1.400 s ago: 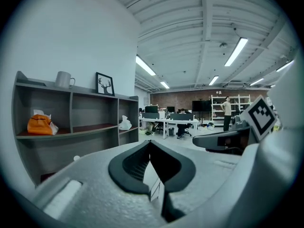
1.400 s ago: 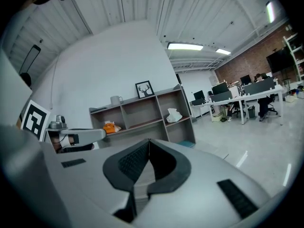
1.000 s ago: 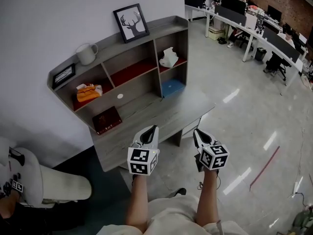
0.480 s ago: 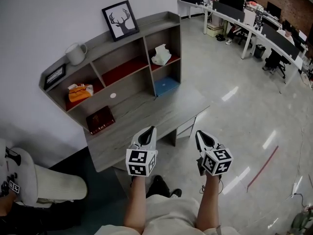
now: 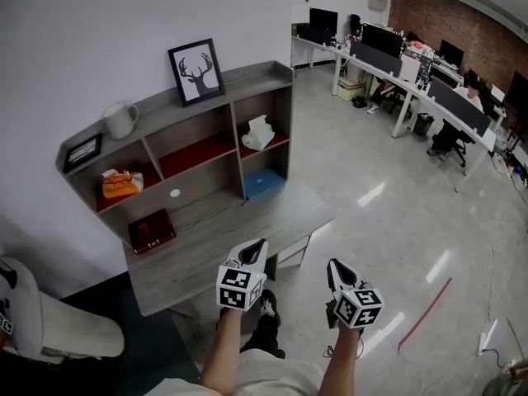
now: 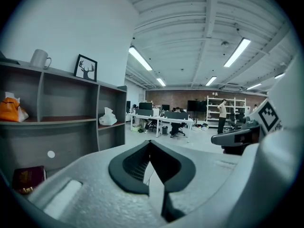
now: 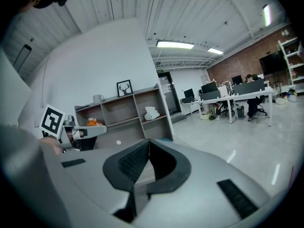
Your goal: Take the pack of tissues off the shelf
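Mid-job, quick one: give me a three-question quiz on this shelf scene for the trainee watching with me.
1. Multiple choice: in which compartment of the shelf does the orange pack lie? A upper left; B upper middle; C lower right.
2. True or false: the left gripper and the right gripper are both shut and empty.
3. What stands on the shelf top between the small frame and the deer picture?
Key: 1 A; 2 true; 3 the mug.
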Demonstrator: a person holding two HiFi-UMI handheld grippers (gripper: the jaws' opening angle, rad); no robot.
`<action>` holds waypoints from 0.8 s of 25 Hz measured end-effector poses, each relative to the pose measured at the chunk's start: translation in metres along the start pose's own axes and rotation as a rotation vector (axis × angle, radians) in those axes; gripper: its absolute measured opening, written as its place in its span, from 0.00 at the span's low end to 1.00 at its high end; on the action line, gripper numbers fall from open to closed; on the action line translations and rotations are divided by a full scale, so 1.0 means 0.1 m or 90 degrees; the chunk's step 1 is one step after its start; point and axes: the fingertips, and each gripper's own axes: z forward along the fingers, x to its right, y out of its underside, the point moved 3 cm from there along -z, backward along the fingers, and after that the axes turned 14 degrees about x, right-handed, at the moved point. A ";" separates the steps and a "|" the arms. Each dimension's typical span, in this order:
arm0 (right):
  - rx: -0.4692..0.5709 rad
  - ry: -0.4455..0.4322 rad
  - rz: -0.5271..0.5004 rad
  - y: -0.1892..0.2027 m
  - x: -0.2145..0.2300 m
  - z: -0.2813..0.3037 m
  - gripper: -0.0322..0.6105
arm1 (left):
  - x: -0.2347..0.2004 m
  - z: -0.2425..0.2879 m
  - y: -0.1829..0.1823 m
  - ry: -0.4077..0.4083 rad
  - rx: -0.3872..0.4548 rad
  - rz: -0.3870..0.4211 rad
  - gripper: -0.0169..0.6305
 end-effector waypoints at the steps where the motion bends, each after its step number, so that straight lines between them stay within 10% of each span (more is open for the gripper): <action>1: 0.000 0.004 -0.001 -0.02 0.05 0.01 0.07 | 0.00 0.07 -0.02 -0.002 0.006 -0.001 0.04; 20: -0.066 -0.078 -0.005 0.22 0.15 1.11 0.07 | -0.51 0.89 0.19 -0.044 -0.015 -0.002 0.04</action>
